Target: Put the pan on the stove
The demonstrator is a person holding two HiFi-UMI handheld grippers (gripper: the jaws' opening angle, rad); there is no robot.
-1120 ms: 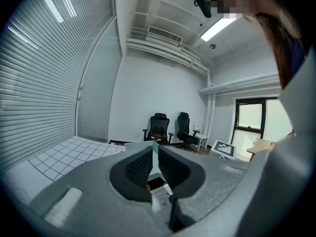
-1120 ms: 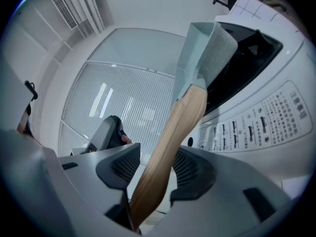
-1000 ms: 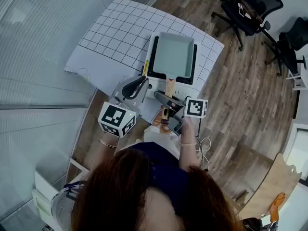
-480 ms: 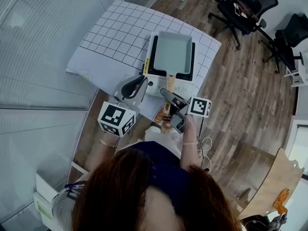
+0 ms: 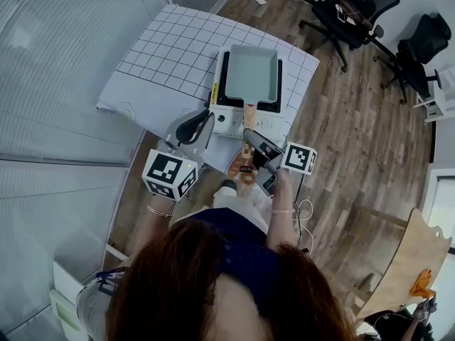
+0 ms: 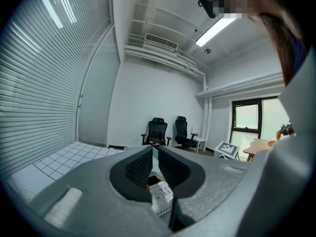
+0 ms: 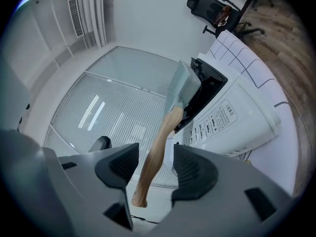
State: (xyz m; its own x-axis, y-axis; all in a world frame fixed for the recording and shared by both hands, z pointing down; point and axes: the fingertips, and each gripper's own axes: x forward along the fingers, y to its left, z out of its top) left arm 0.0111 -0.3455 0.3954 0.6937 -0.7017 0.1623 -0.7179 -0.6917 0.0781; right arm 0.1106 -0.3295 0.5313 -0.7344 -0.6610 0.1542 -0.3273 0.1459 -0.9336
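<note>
Pan: a pale green rectangular pan [image 5: 250, 73] sat flat on the stove, inside its black top frame, close to the counter's right edge.
Handle: the pan's wooden handle [image 5: 249, 116] ran back over the stove's front and out past the counter's near edge, toward the person.
Stove: a white tabletop stove [image 5: 231, 123] stood at the counter's near right corner. Its printed control panel faced the near edge.
Right gripper: the right gripper [image 5: 250, 135] hung just off the near edge, in line with the handle. Its 2 jaws stood apart with the handle's end between them. From its own view a clear gap showed on the right side of the wood. I could not tell whether the left jaw touched it.
Left gripper: the left gripper [image 5: 202, 121] hovered at the near edge, just left of the stove's front corner. Its 2 jaws were drawn together to a thin slit, with nothing between them.
Counter: the counter [image 5: 163, 62] was covered by a white sheet ruled in squares, which spread from the stove to the left and far edges.
Person: the person stood at the near edge with 1 gripper in each hand.
Room: 2 black office chairs [image 5: 355, 9] stood on the wood floor [image 5: 355, 133] beyond the counter's far right corner, well apart from it.
</note>
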